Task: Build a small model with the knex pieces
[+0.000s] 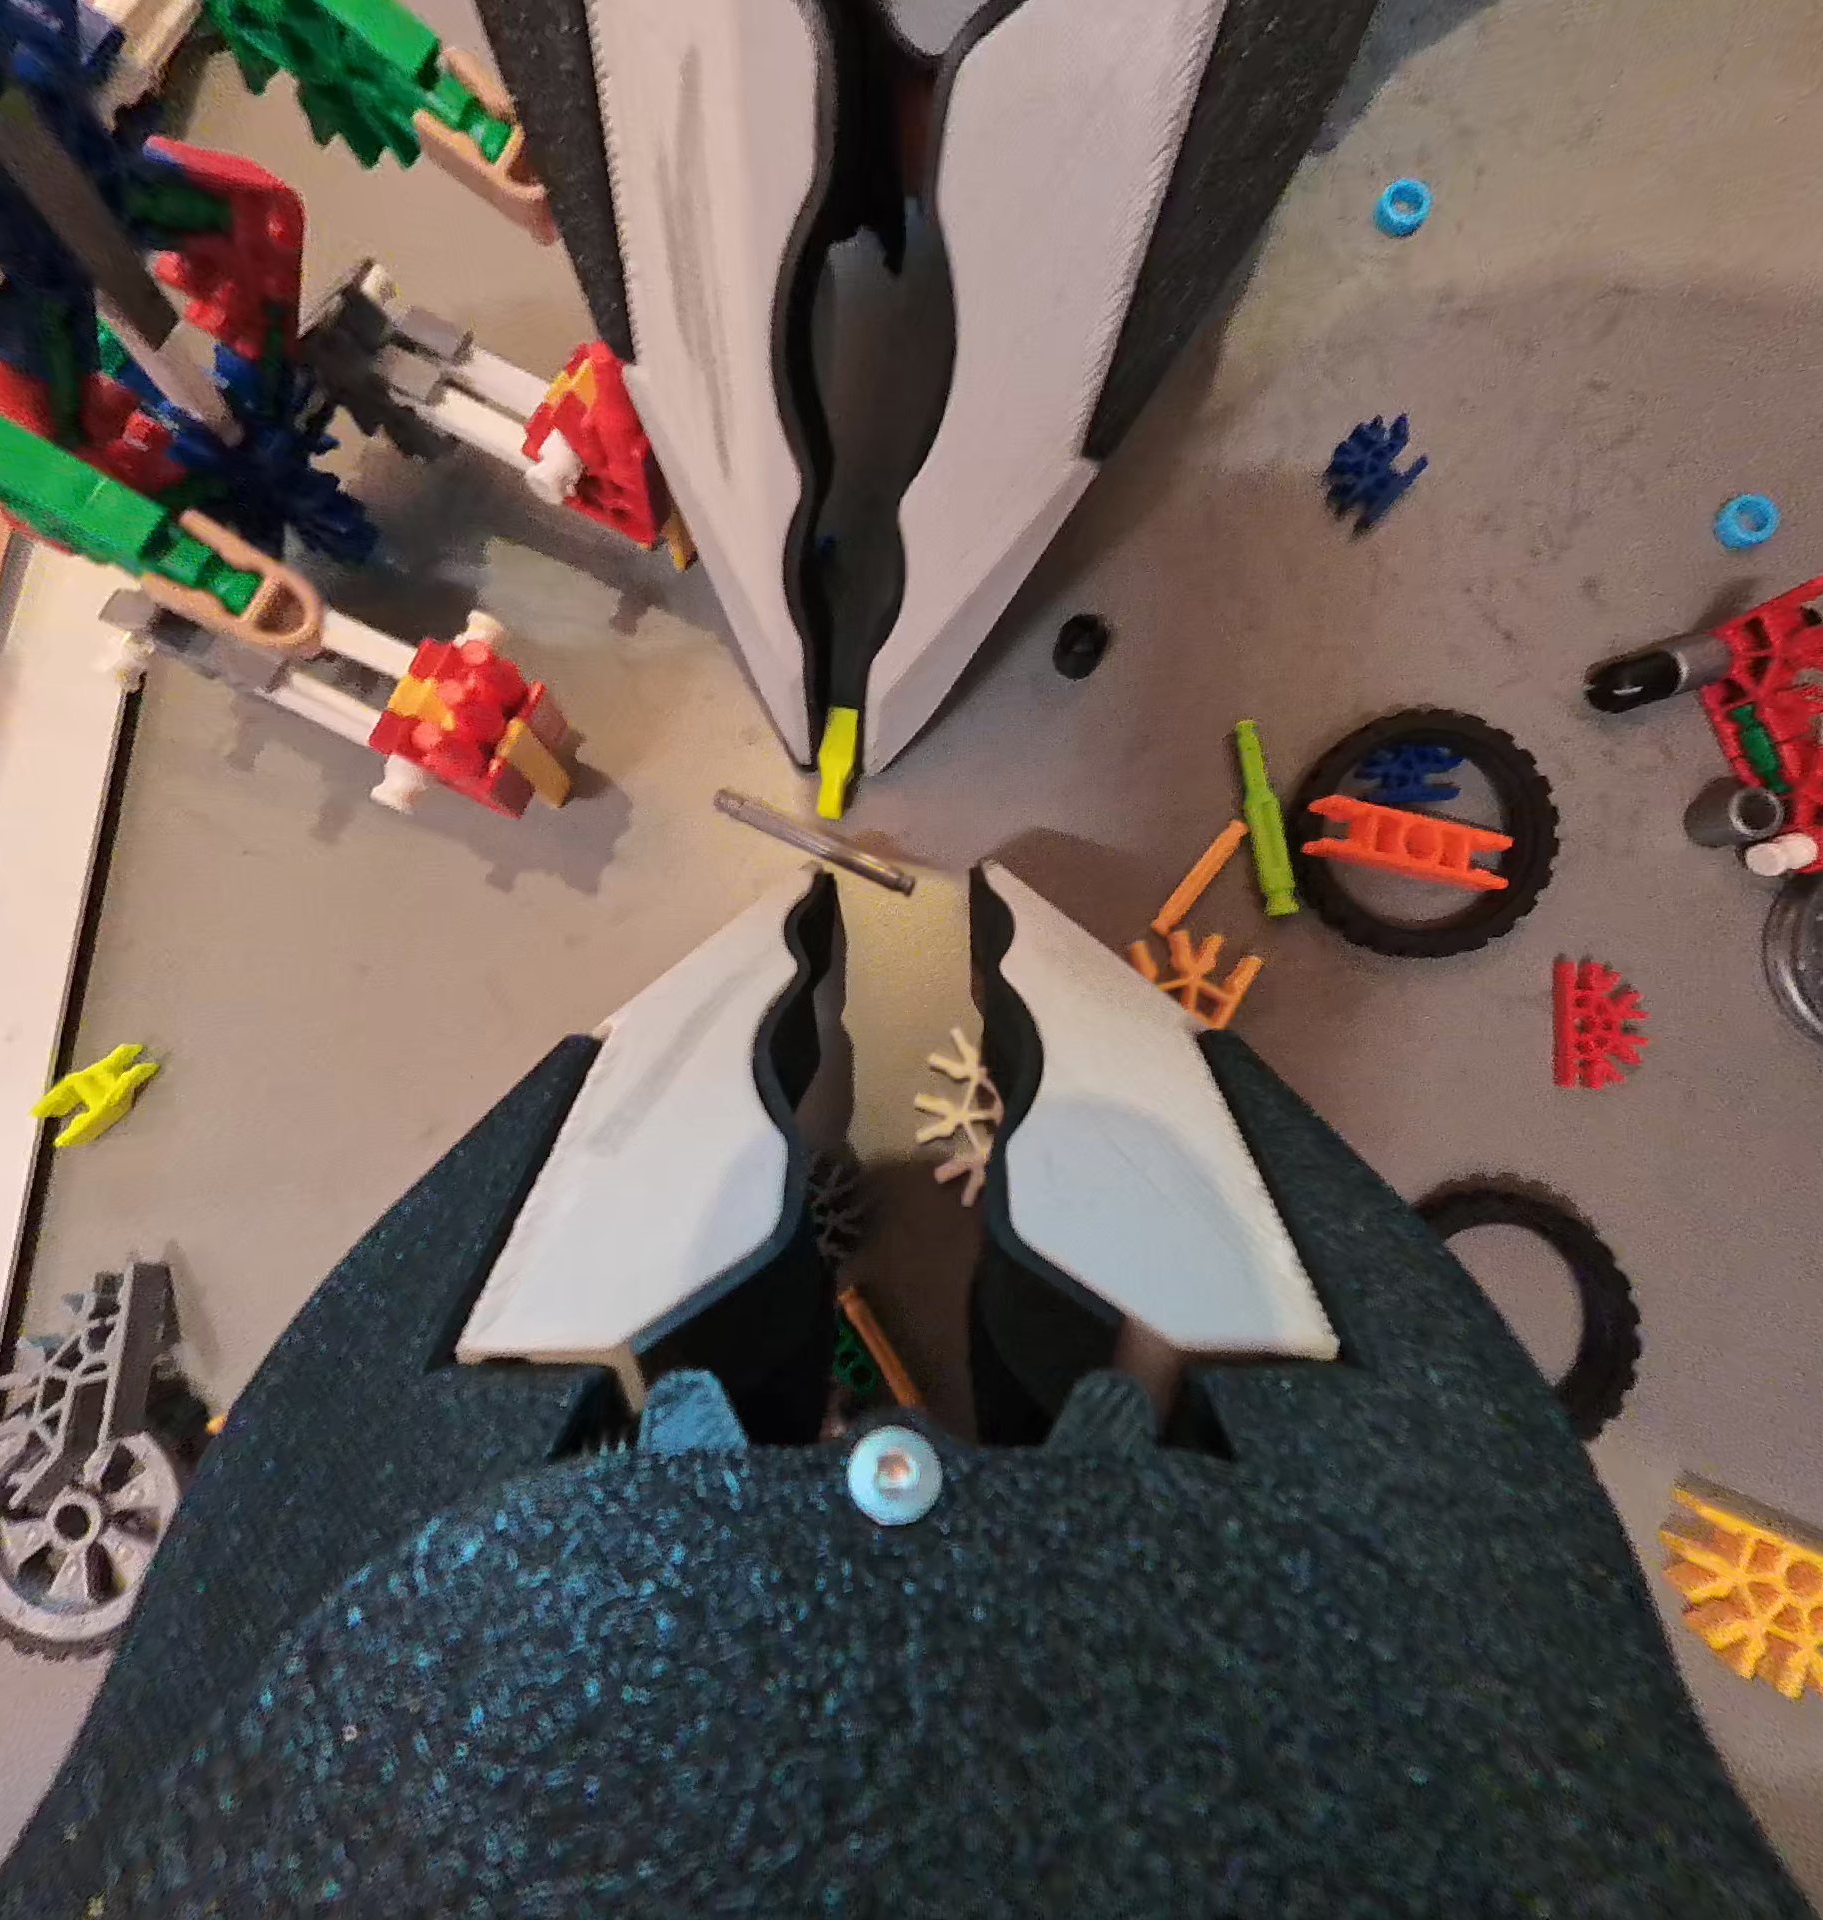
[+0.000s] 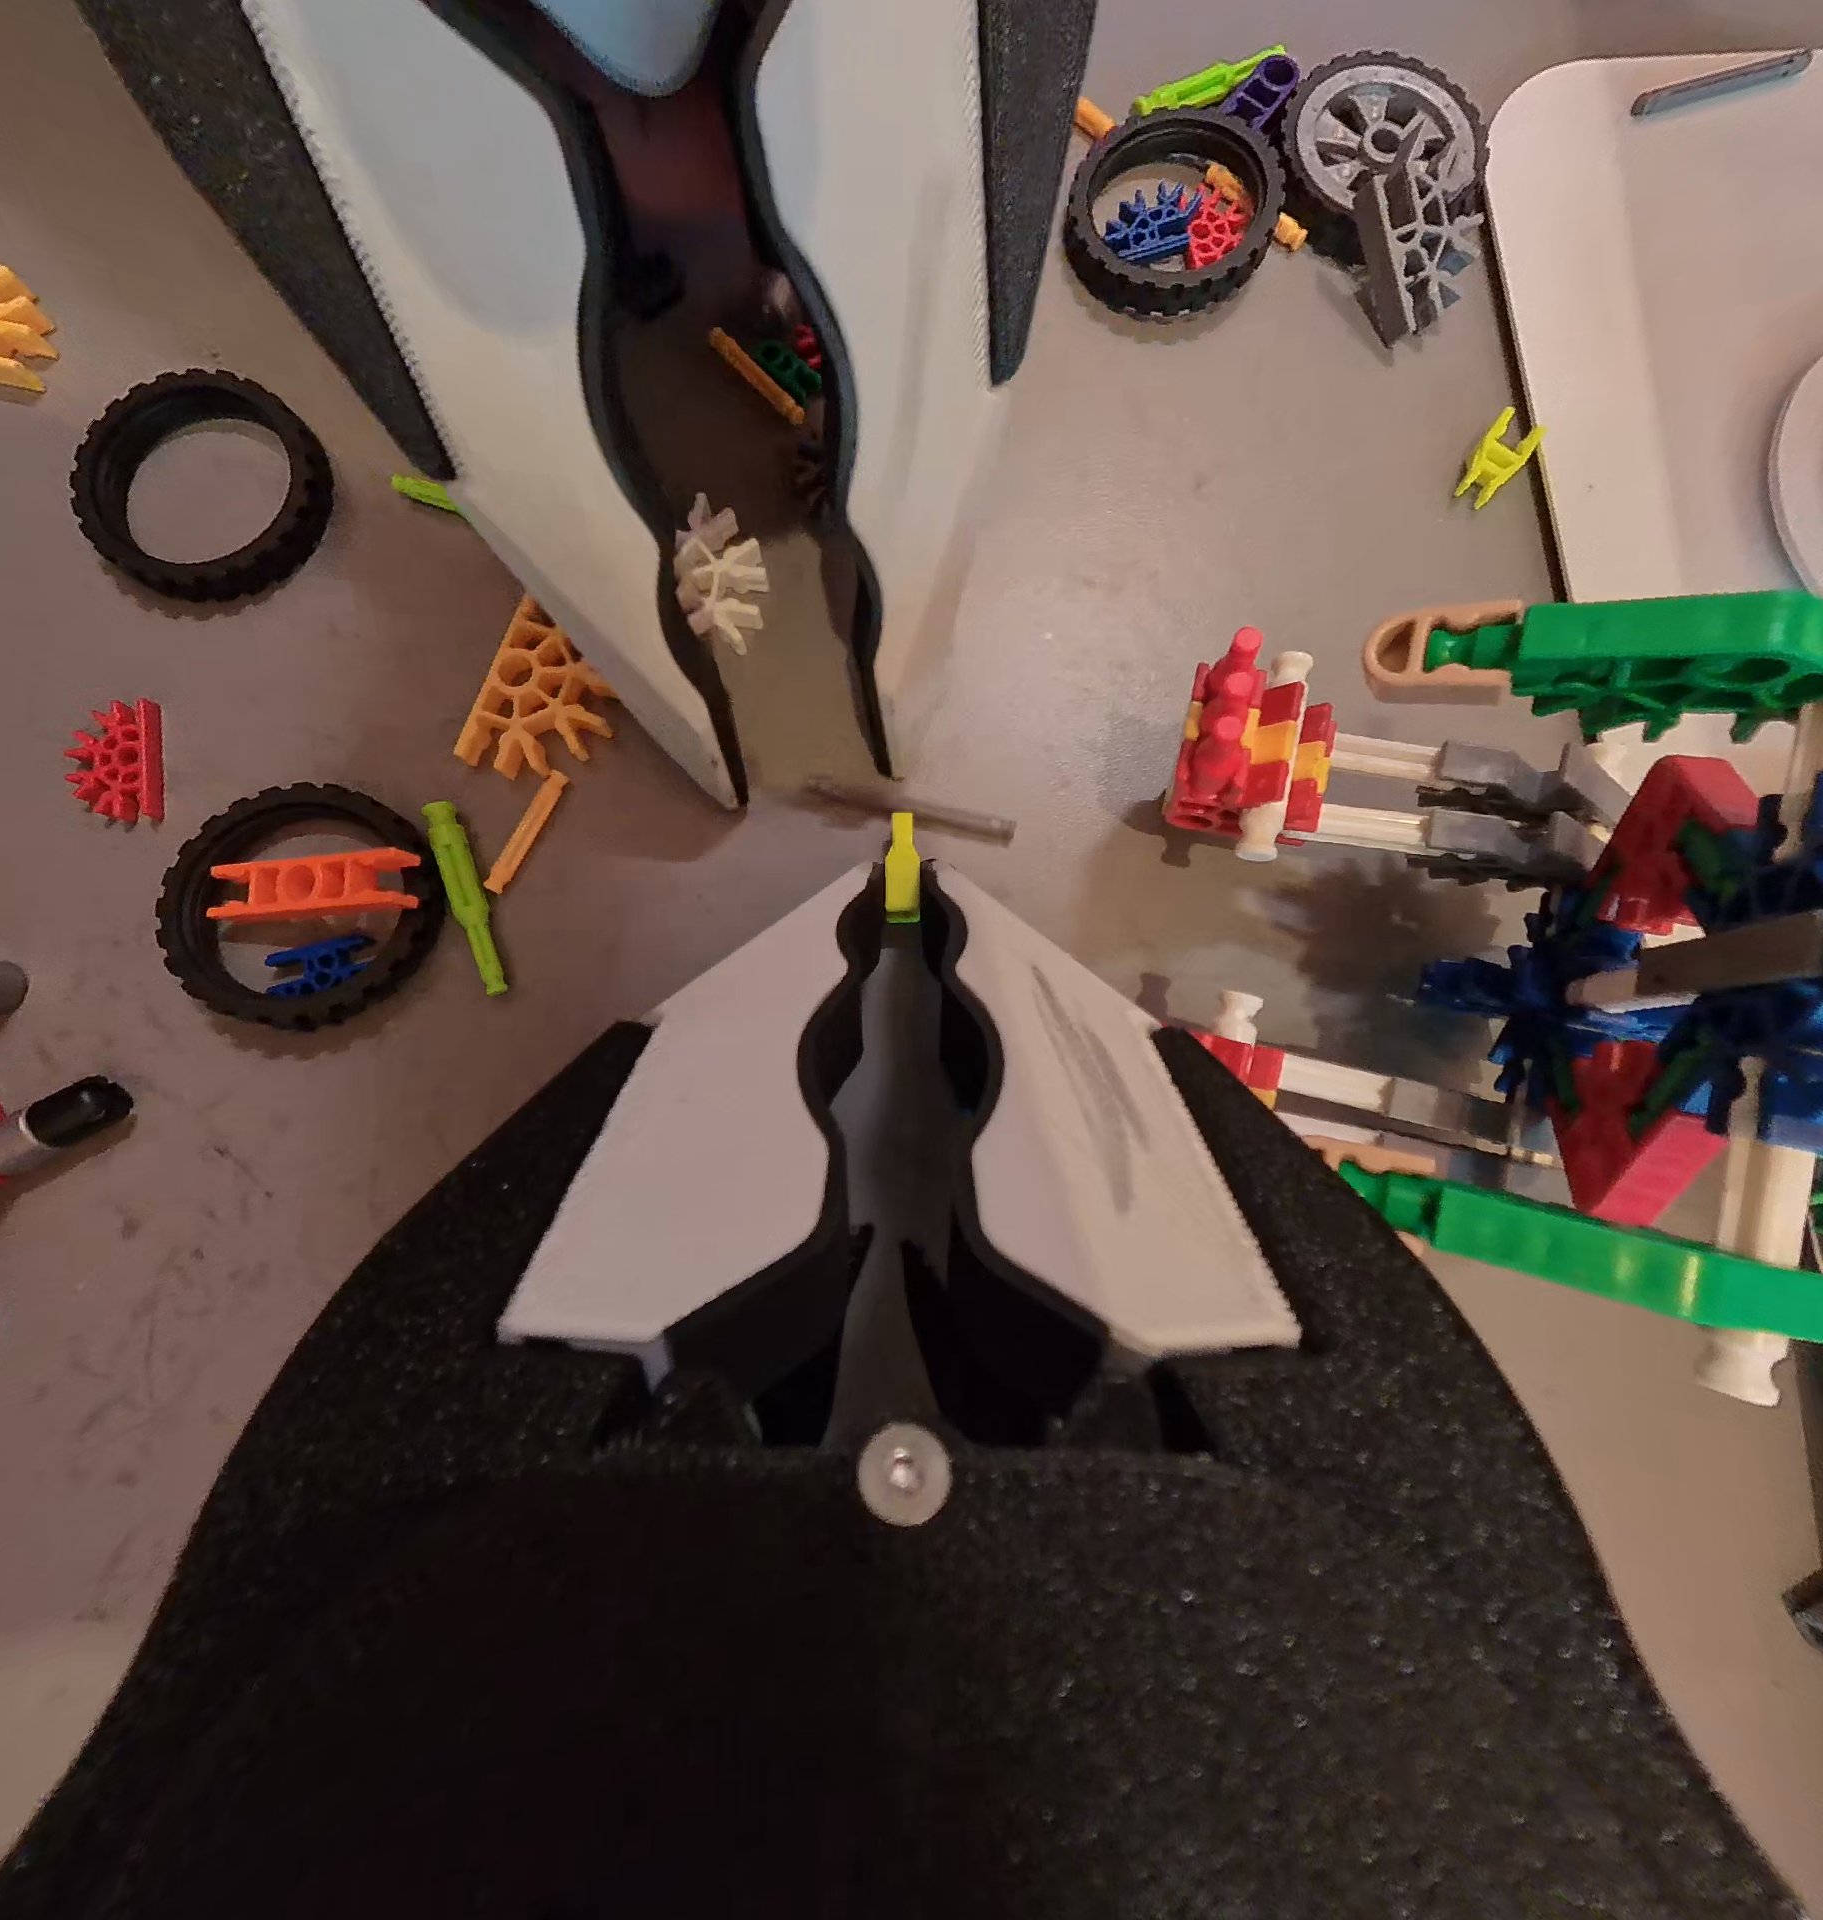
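Observation:
My right gripper [image 2: 902, 902] is shut on a short yellow-green rod [image 2: 901, 854] whose tip sticks out past the fingertips. In the left wrist view it comes in from the top [image 1: 840, 750] with the rod [image 1: 835, 792] pointing down at the table. My left gripper [image 1: 902, 883] is open and empty, its tips facing the right gripper's tips a short way apart. It also shows in the right wrist view [image 2: 813, 784]. A thin grey metal pin [image 1: 813, 840] lies on the grey table between the two grippers, also seen in the right wrist view [image 2: 912, 818].
A white snowflake connector [image 1: 957, 1107] lies under my open left fingers. A built model of red, blue and green parts [image 2: 1665, 935] stands to one side. Black tyres [image 2: 200, 488], one ringing an orange piece [image 1: 1406, 844], a grey wheel [image 1: 65, 1522], loose connectors and a white board [image 2: 1655, 312] lie around. Both grippers' tips are close together, under 4 cm apart. The orange piece [image 1: 1406, 844] is about 7 centimetres from my left fingertips. My right wrist view [image 2: 315, 874] looks at it from another angle.

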{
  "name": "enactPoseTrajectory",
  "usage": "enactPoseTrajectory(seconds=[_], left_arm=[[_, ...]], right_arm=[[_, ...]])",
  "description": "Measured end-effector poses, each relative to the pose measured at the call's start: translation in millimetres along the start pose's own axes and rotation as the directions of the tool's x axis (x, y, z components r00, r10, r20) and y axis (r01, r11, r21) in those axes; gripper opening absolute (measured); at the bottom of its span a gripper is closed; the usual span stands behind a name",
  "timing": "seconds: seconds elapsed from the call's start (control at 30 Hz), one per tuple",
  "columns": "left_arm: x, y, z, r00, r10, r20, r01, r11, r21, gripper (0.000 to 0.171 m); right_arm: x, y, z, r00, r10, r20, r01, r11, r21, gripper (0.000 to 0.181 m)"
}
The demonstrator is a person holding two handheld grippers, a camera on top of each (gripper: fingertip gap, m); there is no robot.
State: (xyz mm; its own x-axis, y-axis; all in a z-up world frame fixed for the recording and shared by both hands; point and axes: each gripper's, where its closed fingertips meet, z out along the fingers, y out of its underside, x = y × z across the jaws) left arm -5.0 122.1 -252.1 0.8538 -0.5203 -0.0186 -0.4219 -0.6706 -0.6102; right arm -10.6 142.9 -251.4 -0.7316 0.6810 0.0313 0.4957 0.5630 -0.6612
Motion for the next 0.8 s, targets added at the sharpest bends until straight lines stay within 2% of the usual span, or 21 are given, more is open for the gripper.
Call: enactPoseTrajectory(seconds=[0.13, 0.3, 0.47, 0.67, 0.8], left_arm=[[8, -6, 4, 1.000, -0.003, -0.020, 0.004, 1.000, 0.030, 0.024], [-4, -5, -7, 0.999, -0.004, 0.035, 0.002, 0.999, 0.045, 0.024], [-13, 5, -7, 0.995, -0.004, 0.099, 0.007, 0.999, -0.034, 0.026], [-14, 3, -3, 0.993, -0.024, 0.118, 0.026, 1.000, -0.013, 0.017], [-19, -1, 1, 0.986, 0.023, 0.165, -0.022, 1.000, -0.009, 0.012]], right_arm=[[0, 0, 0, 1.000, -0.001, 0.000, 0.001, 1.000, -0.001, 0.006], [0, 1, -1, 1.000, -0.006, -0.001, 0.006, 1.000, -0.004, 0.006], [0, 1, -1, 1.000, -0.011, -0.001, 0.011, 1.000, -0.006, 0.006], [-1, 2, -1, 1.000, -0.031, -0.002, 0.031, 0.999, -0.011, 0.006], [-3, 2, -2, 0.999, -0.047, 0.002, 0.047, 0.999, -0.015, 0.006]])
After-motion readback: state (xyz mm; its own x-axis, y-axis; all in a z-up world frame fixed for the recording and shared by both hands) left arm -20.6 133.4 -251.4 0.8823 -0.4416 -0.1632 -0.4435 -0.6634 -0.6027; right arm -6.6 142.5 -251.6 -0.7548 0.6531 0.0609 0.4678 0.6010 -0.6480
